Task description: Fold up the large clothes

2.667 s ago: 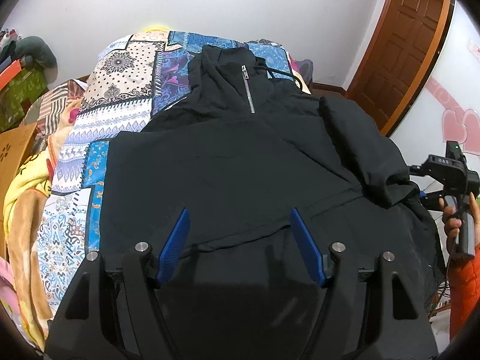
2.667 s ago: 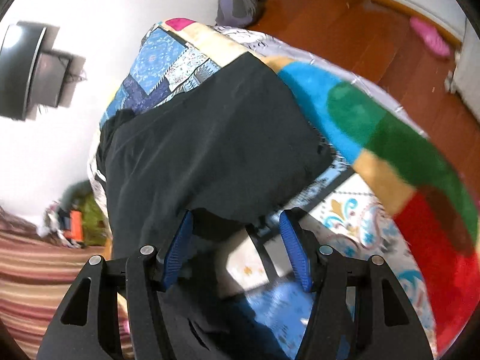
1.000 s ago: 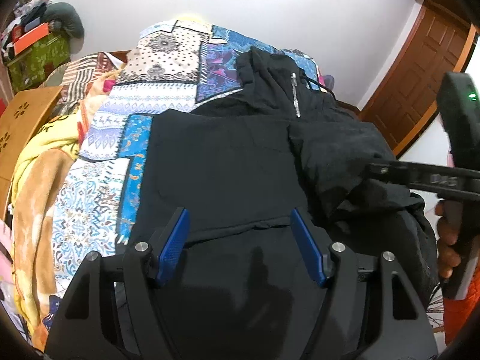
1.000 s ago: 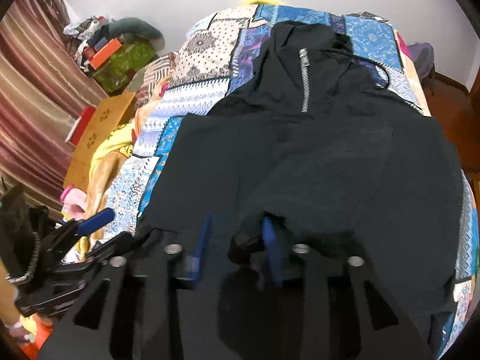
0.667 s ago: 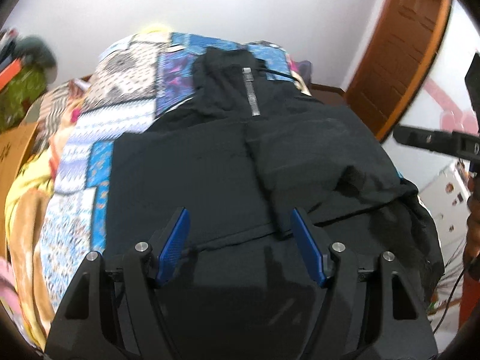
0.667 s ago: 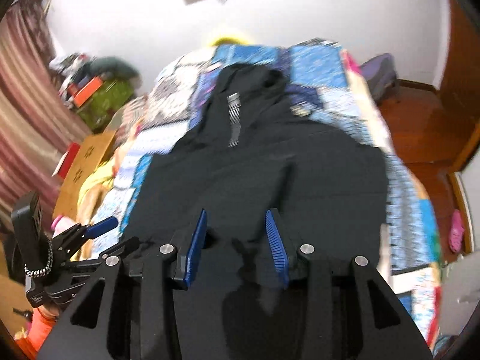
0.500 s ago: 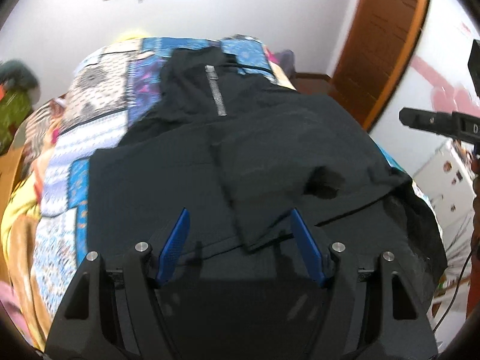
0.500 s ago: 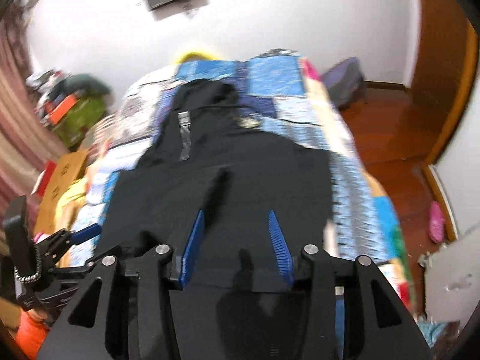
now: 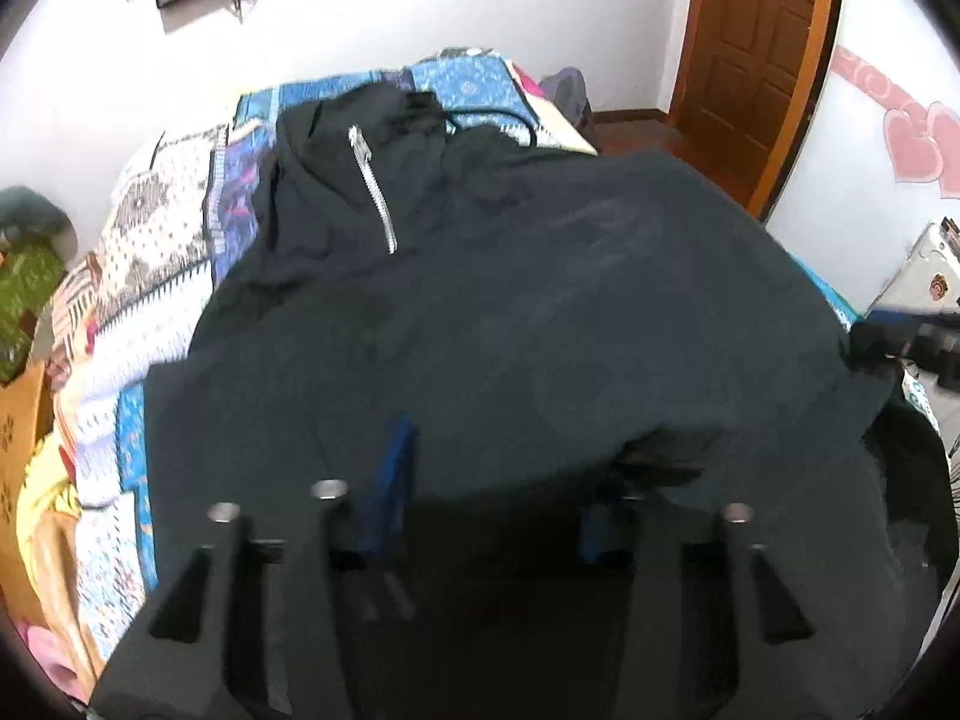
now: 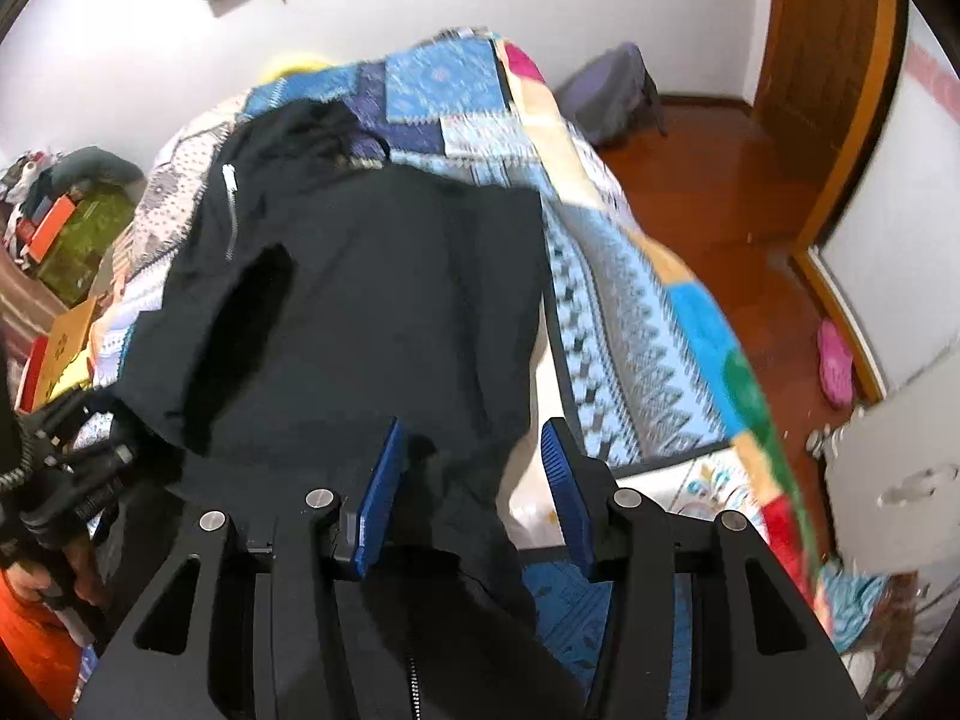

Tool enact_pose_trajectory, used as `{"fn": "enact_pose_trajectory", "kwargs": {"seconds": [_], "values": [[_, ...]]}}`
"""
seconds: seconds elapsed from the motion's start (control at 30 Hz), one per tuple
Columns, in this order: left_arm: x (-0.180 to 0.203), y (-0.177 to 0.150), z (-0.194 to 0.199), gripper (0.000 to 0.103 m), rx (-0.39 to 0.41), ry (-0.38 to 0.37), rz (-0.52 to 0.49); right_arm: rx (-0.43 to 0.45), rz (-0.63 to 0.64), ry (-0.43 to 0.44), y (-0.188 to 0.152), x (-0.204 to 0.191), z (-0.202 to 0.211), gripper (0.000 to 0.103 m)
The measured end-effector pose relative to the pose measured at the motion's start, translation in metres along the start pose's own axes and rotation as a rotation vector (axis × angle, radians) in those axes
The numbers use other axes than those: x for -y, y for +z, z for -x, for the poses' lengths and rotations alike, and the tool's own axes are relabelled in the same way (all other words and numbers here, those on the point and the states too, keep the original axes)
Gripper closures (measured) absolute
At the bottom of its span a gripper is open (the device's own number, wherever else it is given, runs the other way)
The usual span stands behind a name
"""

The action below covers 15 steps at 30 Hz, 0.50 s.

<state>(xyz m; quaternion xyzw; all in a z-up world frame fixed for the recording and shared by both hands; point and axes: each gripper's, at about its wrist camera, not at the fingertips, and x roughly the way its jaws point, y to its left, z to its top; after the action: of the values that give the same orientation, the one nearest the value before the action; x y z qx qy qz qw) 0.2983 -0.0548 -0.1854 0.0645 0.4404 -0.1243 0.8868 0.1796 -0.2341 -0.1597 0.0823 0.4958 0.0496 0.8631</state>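
A black zip-neck hoodie (image 9: 510, 312) lies spread on the patchwork bed cover (image 9: 156, 240), its right sleeve folded across the chest. My left gripper (image 9: 495, 492) hovers low over the hoodie's lower part. Its jaws are closing, a fold of black cloth lies over the tips, and the right pad is mostly hidden. In the right wrist view the hoodie (image 10: 372, 300) reaches the bed's right side. My right gripper (image 10: 474, 480) is open over the hoodie's lower right edge. Cloth lies between the pads but leaves a gap at the right pad.
The wooden floor (image 10: 720, 192), a pink slipper (image 10: 835, 369) and a brown door (image 9: 756, 60) are to the right of the bed. Boxes and clutter (image 10: 66, 234) stand on its left. A hand holds the left gripper (image 10: 78, 480) at the right wrist view's lower left.
My right gripper let go of the sleeve cuff on the chest and swung right to the hoodie's edge. My left gripper slid right over the hoodie and its pads have drawn closer.
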Motion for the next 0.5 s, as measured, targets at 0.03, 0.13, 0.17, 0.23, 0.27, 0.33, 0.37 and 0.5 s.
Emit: {"fn": "enact_pose_trajectory", "kwargs": {"seconds": [0.03, 0.13, 0.17, 0.23, 0.27, 0.33, 0.37, 0.5], "values": [[-0.001, 0.003, 0.003, 0.084, 0.016, -0.013, 0.004, -0.008, -0.011, 0.006, -0.003, 0.003, -0.002, 0.059], [-0.011, 0.010, 0.012, 0.091, 0.059, -0.018, 0.032, -0.018, -0.033, 0.020, -0.006, 0.006, -0.004, 0.059], [-0.019, 0.013, 0.019, 0.094, 0.083, -0.022, 0.054, -0.016, -0.036, 0.022, -0.005, 0.006, -0.003, 0.059], [-0.031, 0.020, 0.028, 0.095, 0.113, -0.016, 0.091, -0.009, -0.030, 0.018, -0.002, 0.005, 0.000, 0.059], [-0.040, 0.023, 0.035, 0.096, 0.137, -0.012, 0.111, -0.006, -0.026, 0.010, 0.000, 0.004, 0.002, 0.059], [-0.062, 0.031, 0.053, 0.096, 0.190, 0.011, 0.158, 0.014, -0.012, 0.000, 0.005, 0.002, 0.007, 0.059], [-0.069, 0.033, 0.059, 0.097, 0.207, 0.015, 0.173, 0.026, -0.006, -0.002, 0.008, 0.000, 0.010, 0.059], [-0.097, 0.041, 0.088, 0.097, 0.291, 0.036, 0.217, 0.064, 0.012, -0.001, 0.017, -0.010, 0.017, 0.059]]}}
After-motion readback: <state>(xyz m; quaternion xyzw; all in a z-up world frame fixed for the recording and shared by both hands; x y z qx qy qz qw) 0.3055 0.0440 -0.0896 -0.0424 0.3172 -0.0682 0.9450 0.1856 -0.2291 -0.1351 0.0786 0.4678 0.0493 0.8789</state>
